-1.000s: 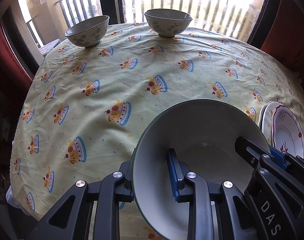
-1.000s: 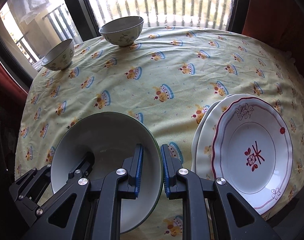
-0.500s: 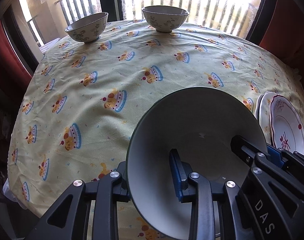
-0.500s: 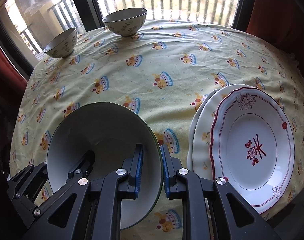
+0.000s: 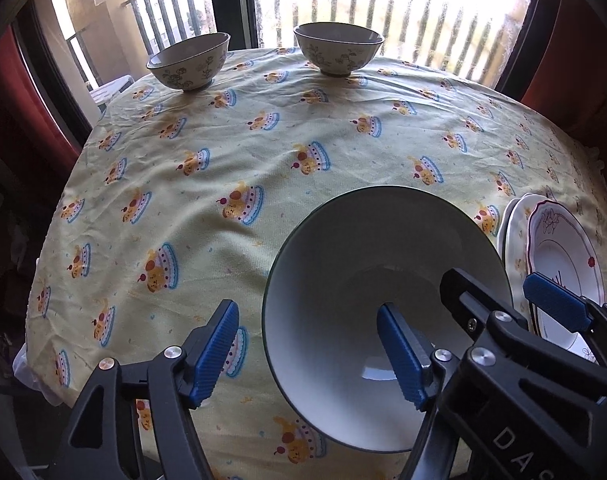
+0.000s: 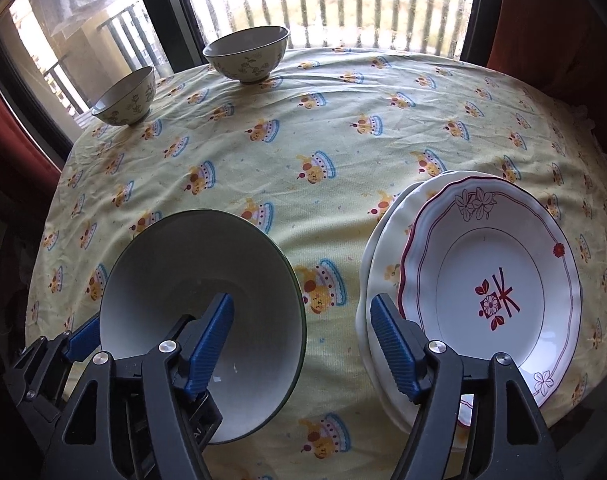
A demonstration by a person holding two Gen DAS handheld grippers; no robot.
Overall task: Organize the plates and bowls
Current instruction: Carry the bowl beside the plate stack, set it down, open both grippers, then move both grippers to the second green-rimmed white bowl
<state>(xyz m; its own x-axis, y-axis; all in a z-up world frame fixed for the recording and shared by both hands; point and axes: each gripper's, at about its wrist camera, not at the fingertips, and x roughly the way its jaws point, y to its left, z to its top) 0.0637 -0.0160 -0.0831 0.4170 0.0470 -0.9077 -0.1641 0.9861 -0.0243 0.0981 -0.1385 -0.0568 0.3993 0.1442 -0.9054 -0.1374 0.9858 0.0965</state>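
A large white bowl (image 5: 355,264) with a dark green rim sits on the tablecloth near the front edge; it also shows in the right wrist view (image 6: 191,264). My left gripper (image 5: 309,352) is open, straddling the bowl's left rim without pinching it. My right gripper (image 6: 301,340) is open, straddling the bowl's right rim, one finger inside the bowl. A red-patterned white plate (image 6: 499,280) lies stacked on a plain cream plate (image 6: 383,264) at the front right. Two small floral bowls (image 5: 187,62) (image 5: 339,48) stand at the table's far edge.
The round table (image 5: 343,128) has a yellow cloth with cake prints. A window with balcony railing (image 5: 383,12) stands behind it. Red curtains (image 6: 551,20) hang at both sides. The table's front edge is close below both grippers.
Both grippers were shut on the large bowl's rim and holding it up; now both have opened and the bowl rests on the cloth.
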